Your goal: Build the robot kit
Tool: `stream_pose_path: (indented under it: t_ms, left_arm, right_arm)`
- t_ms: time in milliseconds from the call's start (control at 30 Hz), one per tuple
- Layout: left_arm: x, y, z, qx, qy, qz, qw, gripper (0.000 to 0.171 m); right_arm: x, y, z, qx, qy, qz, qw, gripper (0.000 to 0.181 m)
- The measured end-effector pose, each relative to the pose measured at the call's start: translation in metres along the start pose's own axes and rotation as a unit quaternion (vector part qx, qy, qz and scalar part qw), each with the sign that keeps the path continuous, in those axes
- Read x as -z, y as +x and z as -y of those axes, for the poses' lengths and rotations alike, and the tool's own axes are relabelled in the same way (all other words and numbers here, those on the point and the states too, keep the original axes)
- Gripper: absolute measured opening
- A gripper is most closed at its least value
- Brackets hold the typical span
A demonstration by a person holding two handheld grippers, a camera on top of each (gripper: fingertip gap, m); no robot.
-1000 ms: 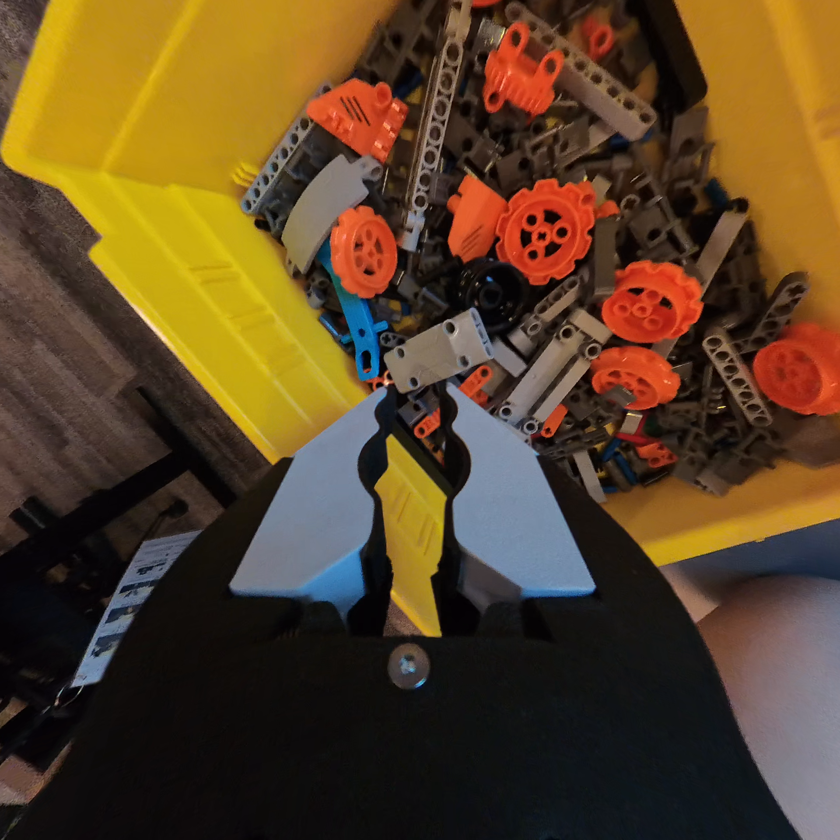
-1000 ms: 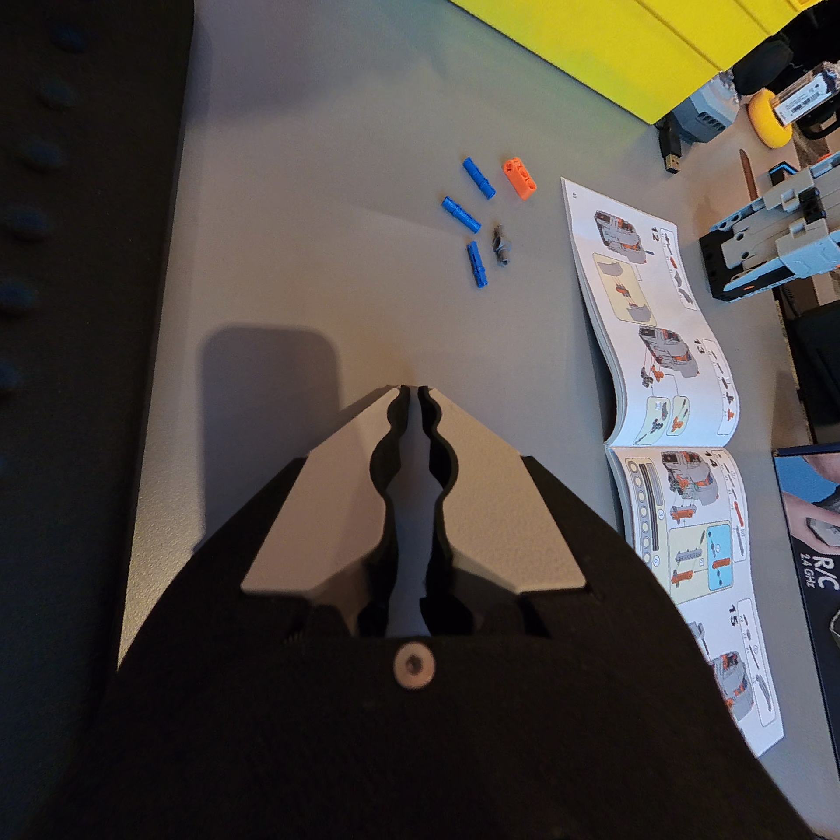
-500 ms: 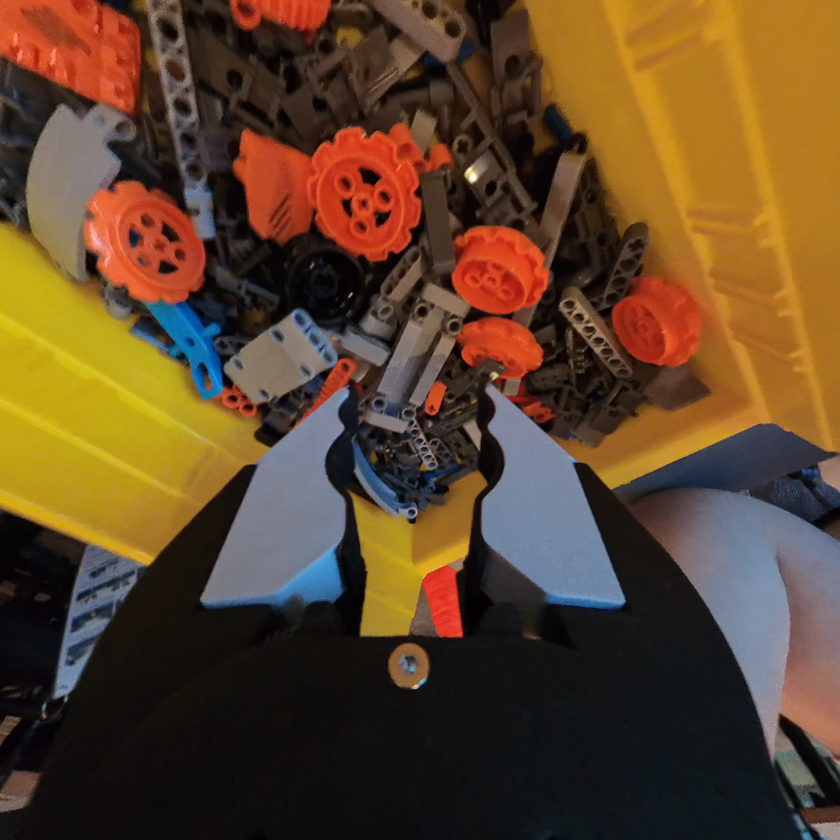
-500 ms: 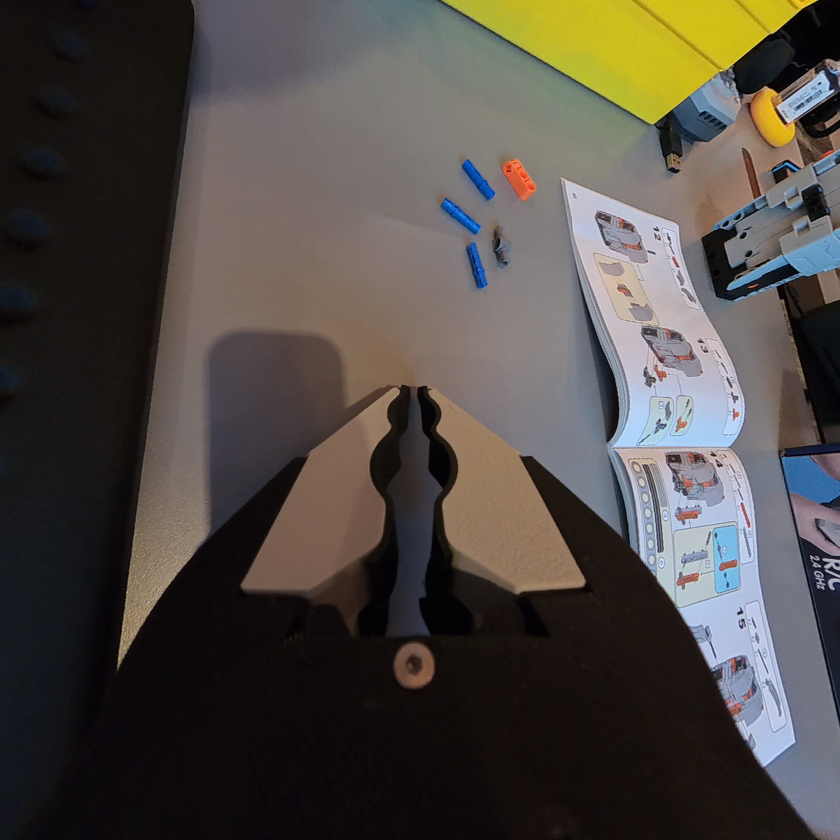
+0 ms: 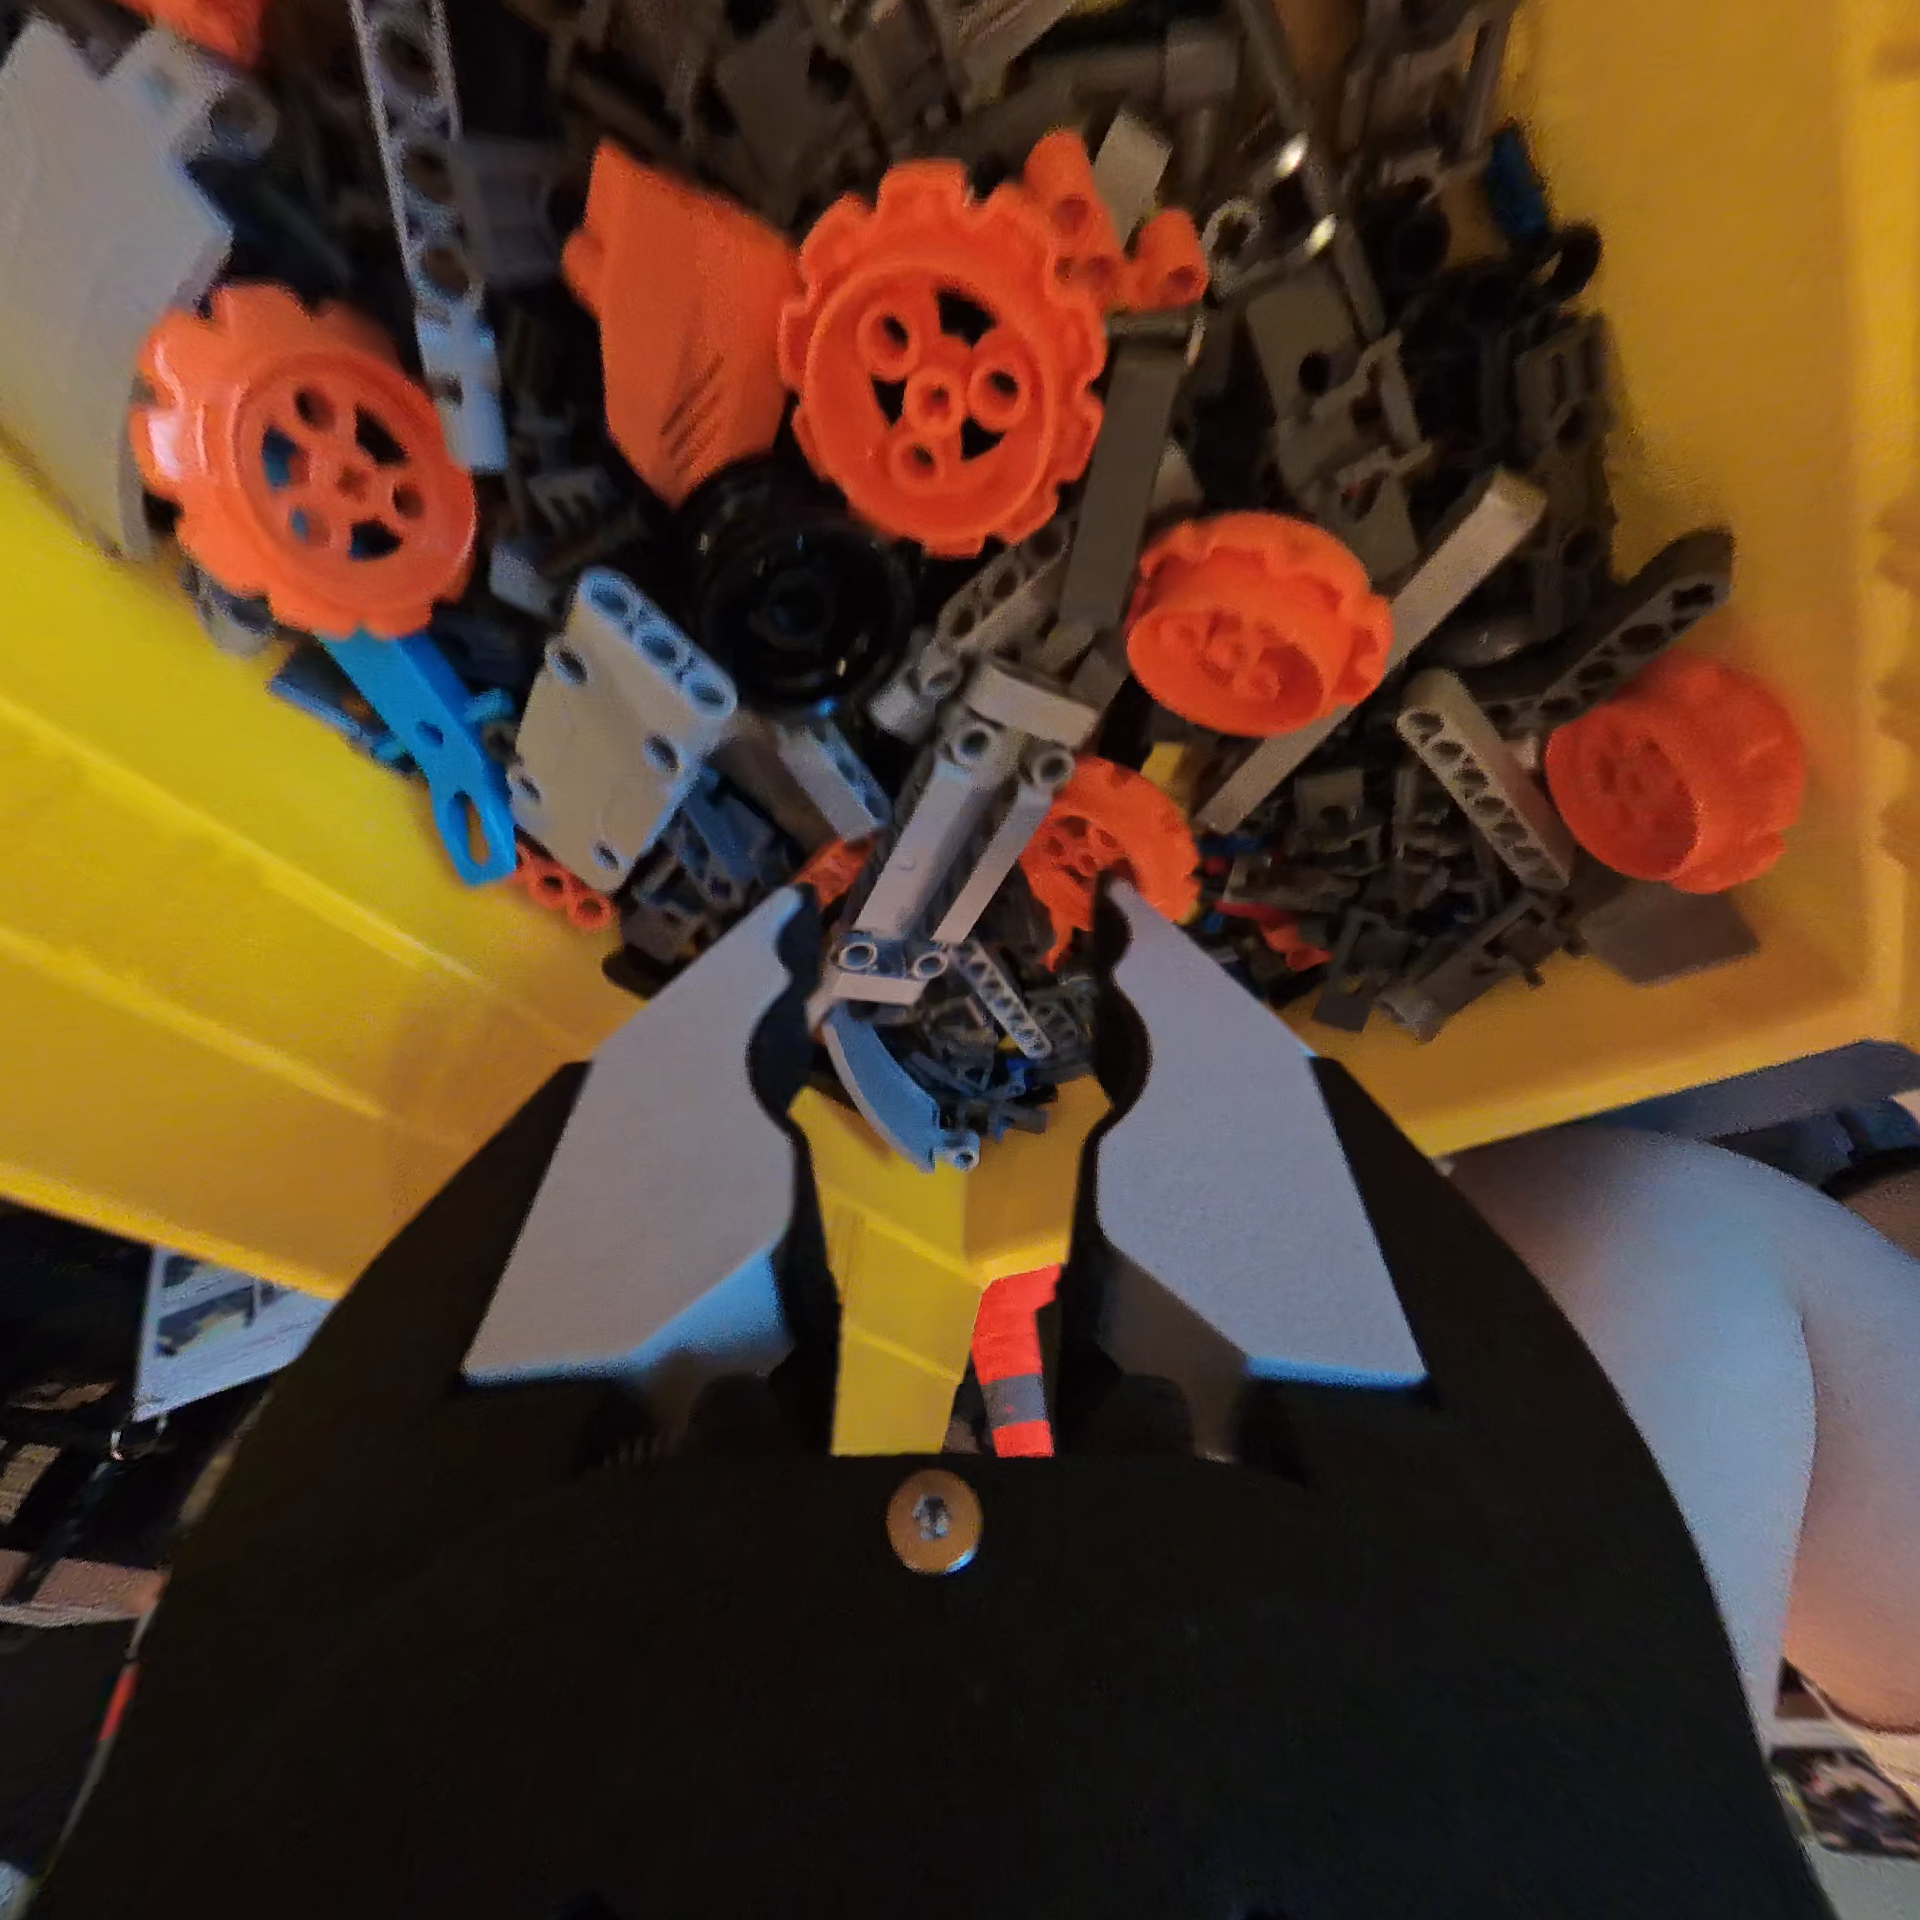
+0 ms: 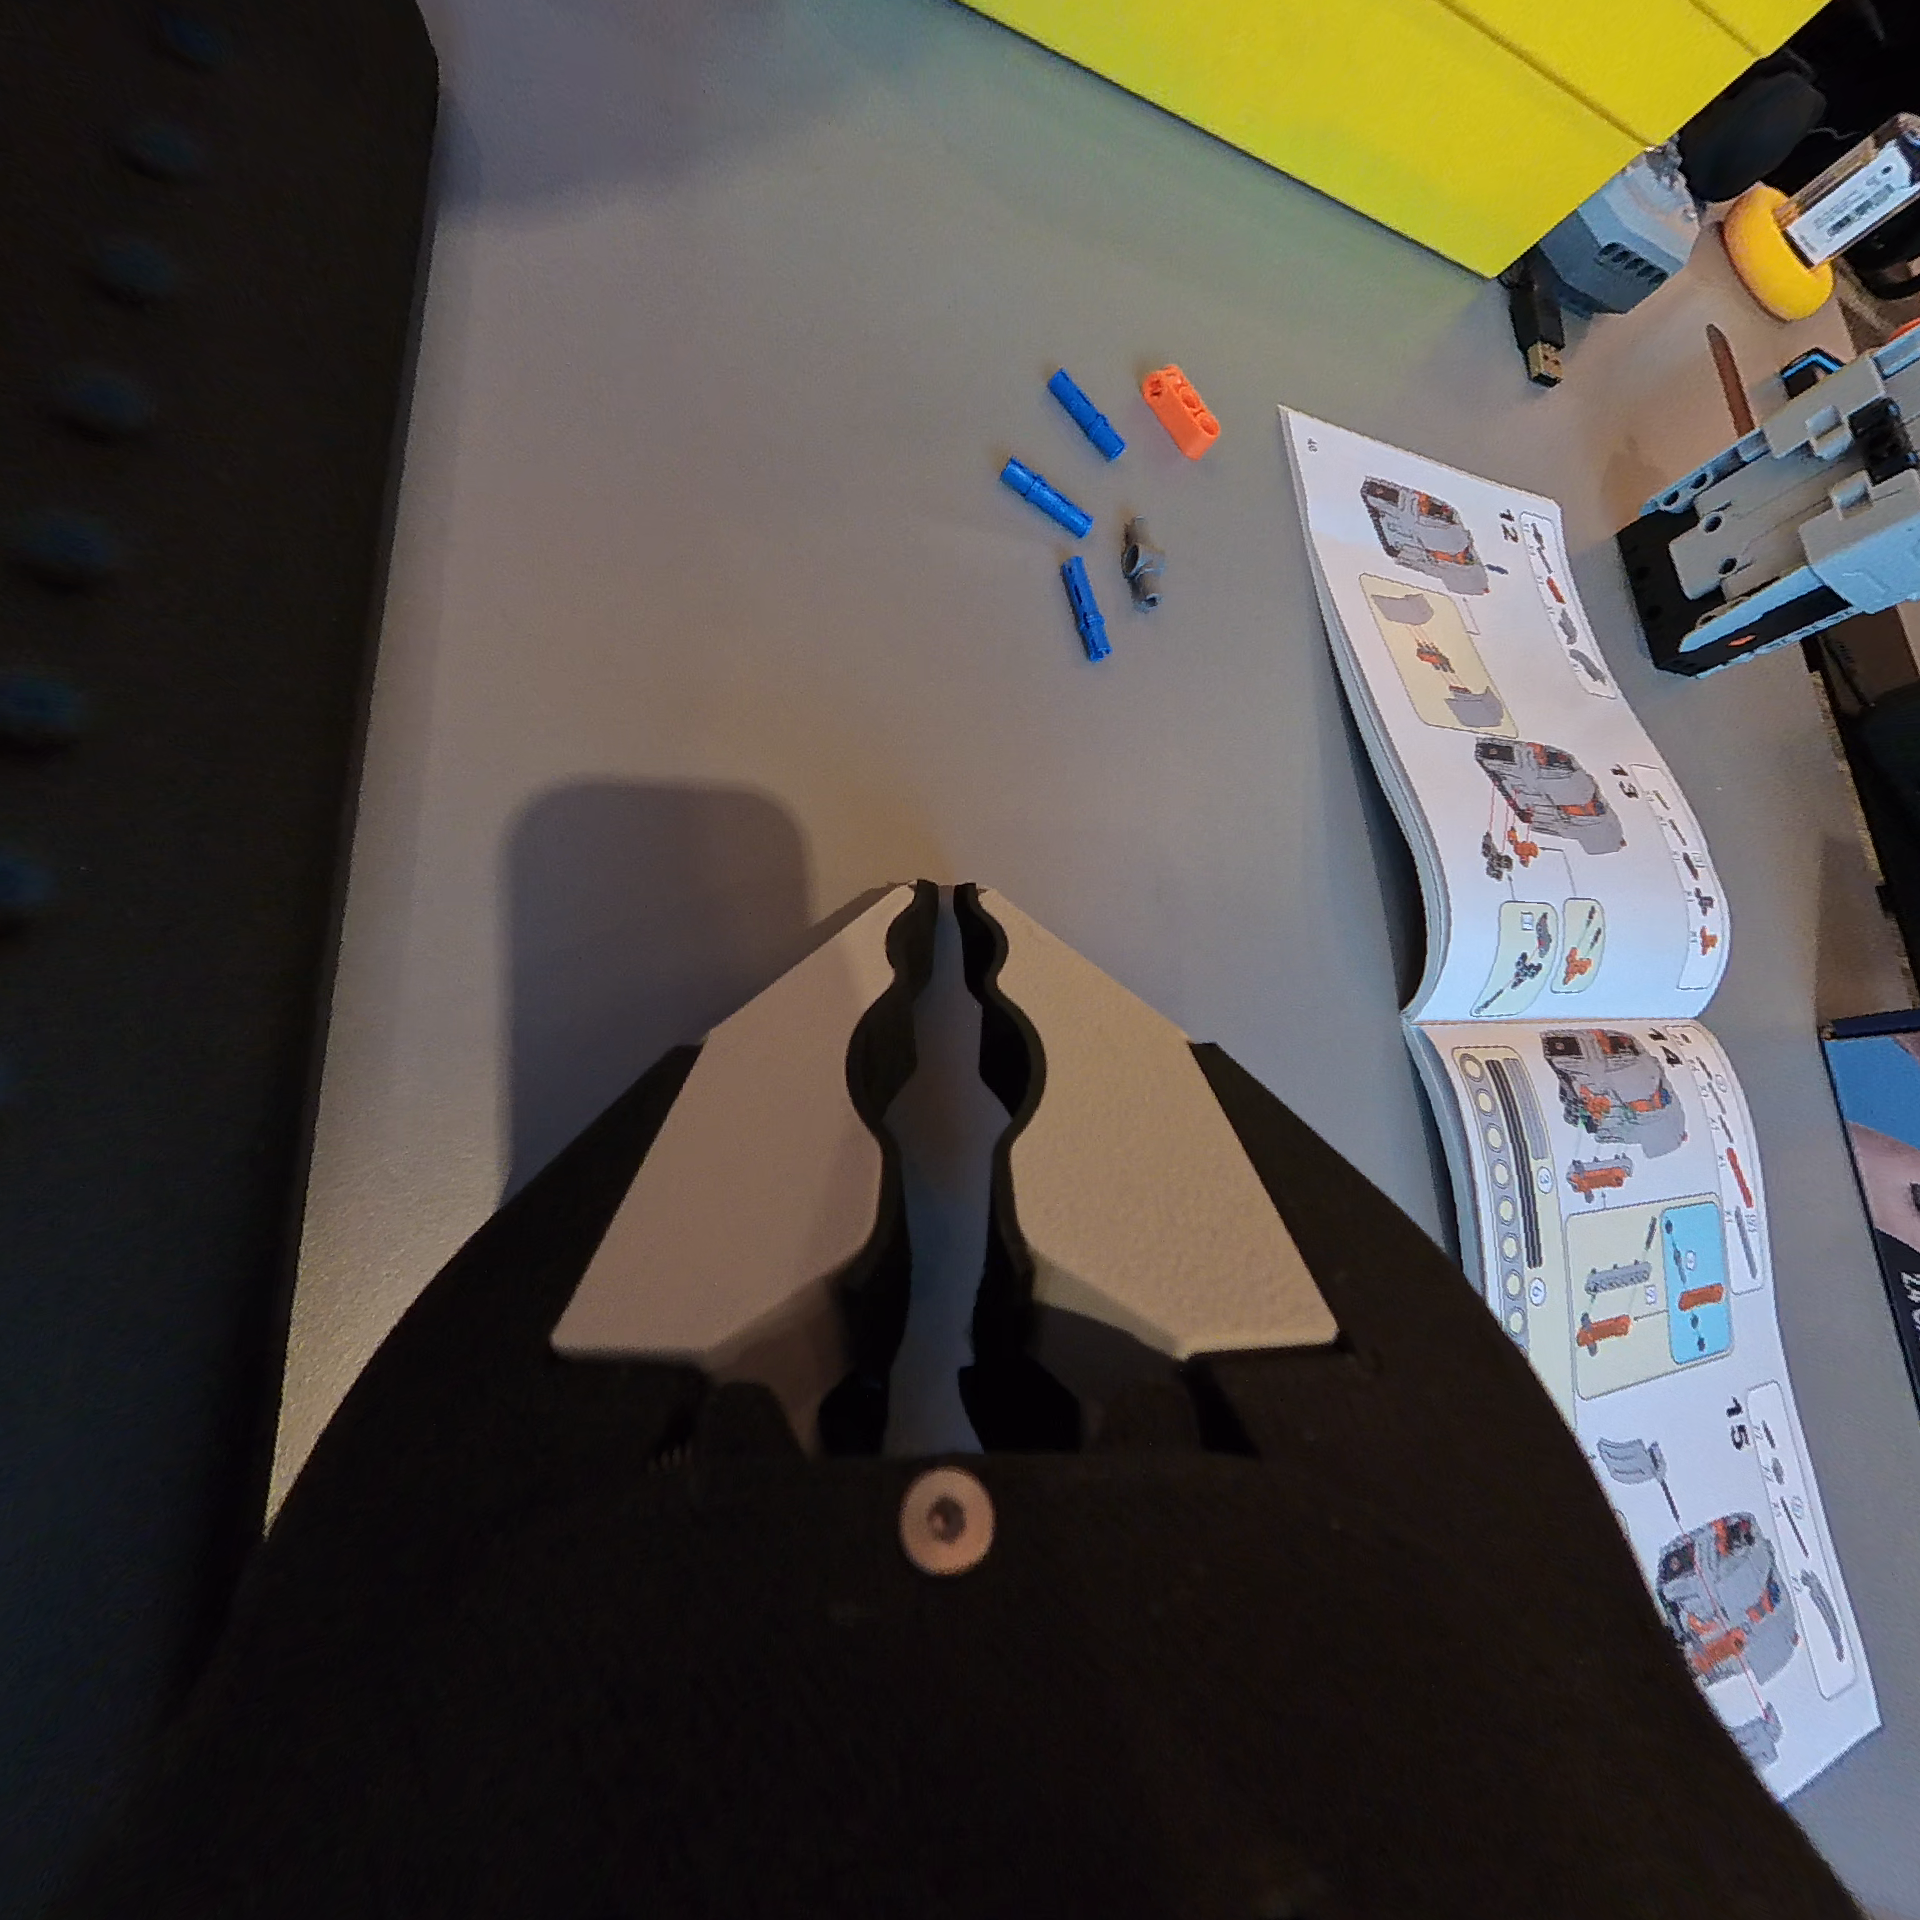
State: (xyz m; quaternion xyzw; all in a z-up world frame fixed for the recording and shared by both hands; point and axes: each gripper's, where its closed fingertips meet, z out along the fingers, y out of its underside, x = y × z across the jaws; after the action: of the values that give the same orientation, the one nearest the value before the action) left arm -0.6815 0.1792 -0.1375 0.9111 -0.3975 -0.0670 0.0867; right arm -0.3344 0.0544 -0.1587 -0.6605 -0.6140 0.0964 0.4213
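Reaching into the yellow bin (image 5: 187, 935), your left gripper (image 5: 951, 904) has its fingers spread over a heap of loose building parts; between the tips lies a grey beam (image 5: 951, 842), with an orange wheel (image 5: 1117, 842) just beside the right tip. It grips nothing. Your right gripper (image 6: 945, 885) hovers over the grey table (image 6: 727, 416) with its fingers nearly pressed together and nothing between them. Three blue pins (image 6: 1044, 497), an orange connector (image 6: 1179, 410) and a small grey piece (image 6: 1141, 563) lie ahead of it, left of the open booklet (image 6: 1538, 831).
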Motion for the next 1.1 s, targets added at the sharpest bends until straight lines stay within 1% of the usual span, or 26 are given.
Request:
stream_pose_path:
  t_ms: [33,67,100,167,233,300,333,367,433,500,567,633,667,700,733,767,833,867,900,1000,1033,1067,1100]
  left_arm:
    - [0.001,-0.007,-0.009,0.009,-0.008,0.018,1.000,0.026]
    - [0.001,-0.014,-0.019,0.018,-0.017,0.037,0.999,0.009]
    - [0.000,-0.017,-0.028,0.029,-0.022,0.041,0.999,0.008]
    - [-0.001,-0.015,-0.041,0.054,-0.025,0.020,0.998,0.008]
    - [0.000,-0.018,-0.047,0.075,-0.012,0.016,0.997,0.008]
    - [0.004,-0.022,-0.049,0.099,0.004,0.019,0.995,0.012]
    - [0.007,-0.024,-0.048,0.106,0.015,0.019,0.994,0.019]
    - [0.010,-0.025,-0.044,0.106,0.028,0.023,0.994,0.026]
    - [0.016,-0.026,-0.034,0.092,0.047,0.034,0.994,0.029]
    - [0.021,-0.027,-0.020,0.059,0.057,0.060,0.995,0.033]
    - [0.023,-0.015,-0.001,0.007,0.074,0.054,0.996,0.028]
    - [0.020,-0.005,0.018,-0.048,0.090,0.045,0.994,0.028]
    - [0.018,-0.006,0.023,-0.055,0.088,0.051,0.993,0.028]
    - [0.015,-0.011,0.024,-0.044,0.076,0.057,0.995,0.033]
    - [0.012,-0.018,0.023,-0.020,0.057,0.063,0.996,0.044]
    - [0.009,-0.022,0.022,0.002,0.043,0.064,0.997,0.052]
    - [0.006,-0.027,0.026,0.019,0.044,0.054,0.997,0.046]
    - [0.005,-0.032,0.028,0.023,0.046,0.060,0.997,0.038]
    - [0.004,-0.038,0.029,0.031,0.047,0.066,0.996,0.036]
    - [0.003,-0.049,0.034,0.059,0.061,0.064,0.994,0.041]
    - [0.003,-0.053,0.035,0.064,0.066,0.070,0.993,0.049]
    - [0.004,-0.056,0.036,0.068,0.072,0.072,0.992,0.052]
    - [0.004,-0.058,0.038,0.072,0.078,0.070,0.992,0.050]
  right_arm:
    - [0.000,0.000,0.000,-0.001,0.001,0.001,1.000,0.003]
    - [0.000,0.000,0.000,-0.003,0.001,0.001,1.000,0.003]
    - [0.000,0.000,0.000,-0.004,0.002,0.002,1.000,0.003]
    - [-0.001,0.000,0.000,-0.006,0.002,0.003,1.000,0.003]
    - [-0.001,0.000,0.000,-0.006,0.003,0.003,1.000,0.003]
    - [-0.001,0.000,0.000,-0.006,0.003,0.003,1.000,0.003]
    - [-0.001,0.000,0.000,-0.006,0.003,0.003,1.000,0.003]
    - [-0.001,0.000,0.000,-0.006,0.003,0.003,1.000,0.003]
    - [-0.001,0.000,0.000,-0.007,0.003,0.003,1.000,0.003]
    - [-0.001,0.000,0.000,-0.007,0.004,0.003,1.000,0.003]
    - [-0.001,0.000,0.000,-0.008,0.004,0.003,1.000,0.003]
    - [-0.001,0.000,0.000,-0.008,0.004,0.003,1.000,0.003]
    - [-0.001,0.000,0.000,-0.007,0.004,0.003,1.000,0.004]
    - [-0.001,0.000,0.000,-0.006,0.003,0.002,1.000,0.003]
    - [-0.001,0.000,0.000,-0.006,0.003,0.002,1.000,0.003]
    - [-0.001,0.000,0.000,-0.006,0.003,0.002,1.000,0.004]
    - [0.000,0.000,0.000,-0.005,0.002,0.002,1.000,0.003]
    - [0.000,0.000,0.000,-0.005,0.002,0.002,1.000,0.004]
    - [0.000,0.000,0.000,-0.003,0.001,0.001,1.000,0.003]
    - [0.000,0.000,0.000,0.001,-0.001,-0.001,1.000,0.003]
    - [0.000,0.000,0.000,0.002,-0.001,-0.001,1.000,0.003]
    - [0.000,0.000,0.000,0.002,-0.001,0.000,1.000,0.003]
    - [0.000,-0.001,0.000,0.002,-0.001,0.000,1.000,0.003]
